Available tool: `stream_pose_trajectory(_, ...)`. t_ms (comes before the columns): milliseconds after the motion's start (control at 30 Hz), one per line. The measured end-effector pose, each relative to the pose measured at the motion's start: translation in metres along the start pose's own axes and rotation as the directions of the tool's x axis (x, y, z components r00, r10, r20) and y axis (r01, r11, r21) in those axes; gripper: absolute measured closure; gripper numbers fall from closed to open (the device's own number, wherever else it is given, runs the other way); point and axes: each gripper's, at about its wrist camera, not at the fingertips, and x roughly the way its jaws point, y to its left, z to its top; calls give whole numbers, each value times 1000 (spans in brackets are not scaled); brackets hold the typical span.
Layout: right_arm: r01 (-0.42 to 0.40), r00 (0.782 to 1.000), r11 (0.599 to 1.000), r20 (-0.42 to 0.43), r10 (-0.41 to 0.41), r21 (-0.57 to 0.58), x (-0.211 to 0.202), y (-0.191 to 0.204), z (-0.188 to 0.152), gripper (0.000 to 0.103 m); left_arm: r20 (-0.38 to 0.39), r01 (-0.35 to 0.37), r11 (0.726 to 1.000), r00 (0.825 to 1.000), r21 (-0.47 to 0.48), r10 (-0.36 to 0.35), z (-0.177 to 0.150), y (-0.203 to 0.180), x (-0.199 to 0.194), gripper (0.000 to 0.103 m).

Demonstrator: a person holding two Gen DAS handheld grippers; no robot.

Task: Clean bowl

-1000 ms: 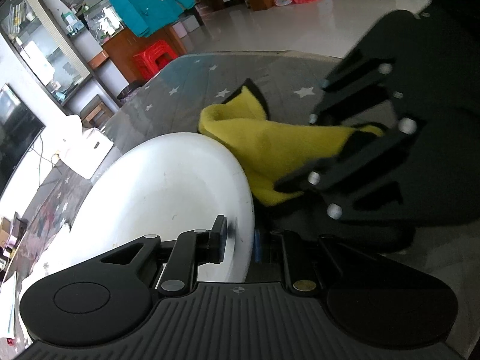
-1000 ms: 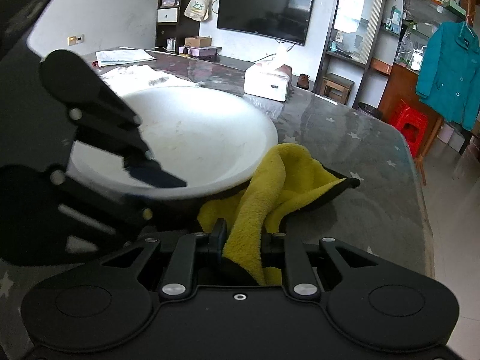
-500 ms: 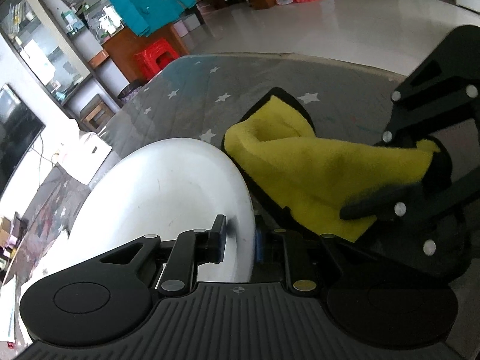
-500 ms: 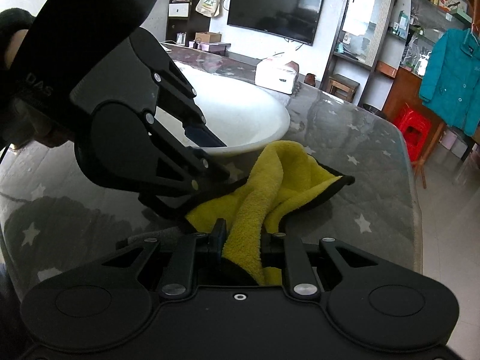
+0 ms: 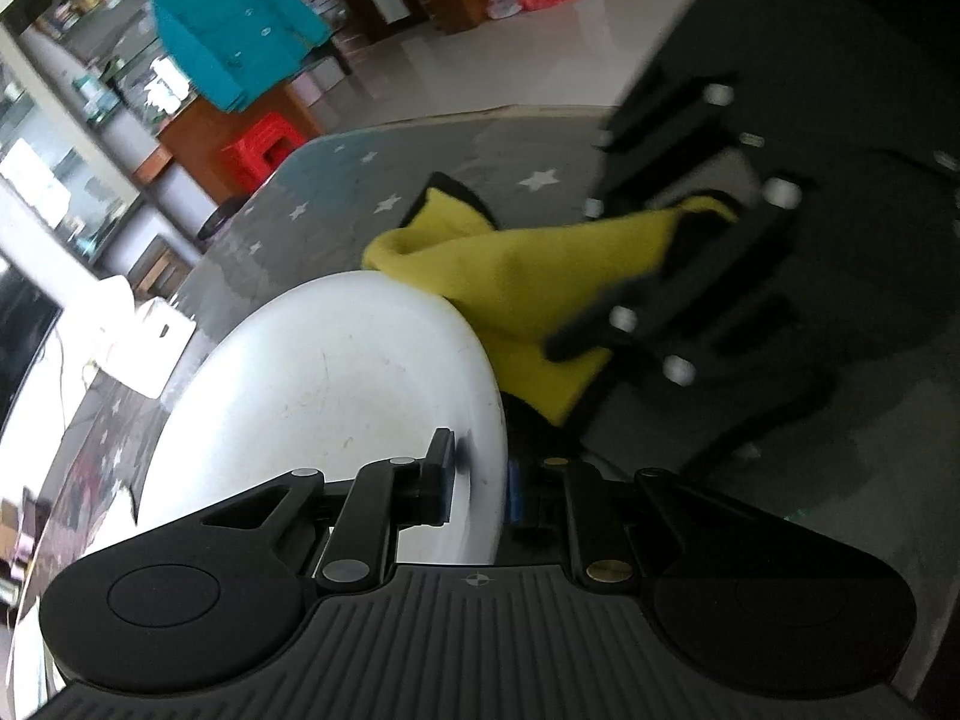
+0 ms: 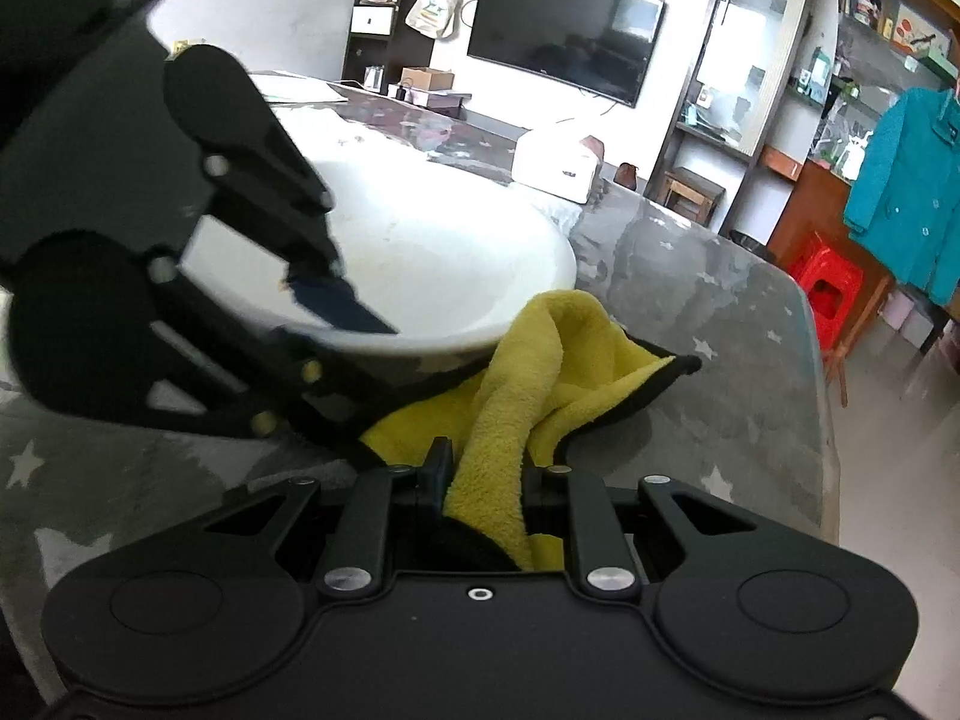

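Observation:
A large white bowl (image 5: 324,384) rests on the grey star-patterned table (image 5: 510,162). My left gripper (image 5: 480,474) is shut on the bowl's near rim, one pad inside and one outside. The bowl (image 6: 432,264) fills the middle left of the right wrist view, with the left gripper's black fingers (image 6: 252,180) over its rim. My right gripper (image 6: 486,474) is shut on a yellow cloth (image 6: 540,360) with black trim. The cloth (image 5: 510,288) drapes against the bowl's outer right side, with the right gripper (image 5: 672,264) blurred beyond it.
A white tissue box (image 6: 558,165) stands on the table beyond the bowl. Papers (image 6: 300,90) lie at the table's far end. A red stool (image 6: 831,288) and a cabinet stand off the table's right edge. A TV (image 6: 564,30) hangs on the far wall.
The right gripper has swung the yellow cloth away from the bowl and back against its outer side. The left gripper has kept its hold on the rim and rolled a little.

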Motion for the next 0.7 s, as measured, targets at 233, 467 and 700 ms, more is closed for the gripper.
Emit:
stream_pose_trajectory(233,8,1000,999,9,-8,-33,16,-6,9,82,18,44,993,999,113,-46,-17,-7,-13,86)
stream_pose_trajectory(467,15,1000,999,14,-14,-51,24,-9,13,82,25,104,955,993,276,-115,-36,-8,-24,85)
stream_pose_trajectory(700,29,999,997,20,-27,-67,28,-9,14,82,19,136,973,990,187,-142,-40,-3,-24,84)
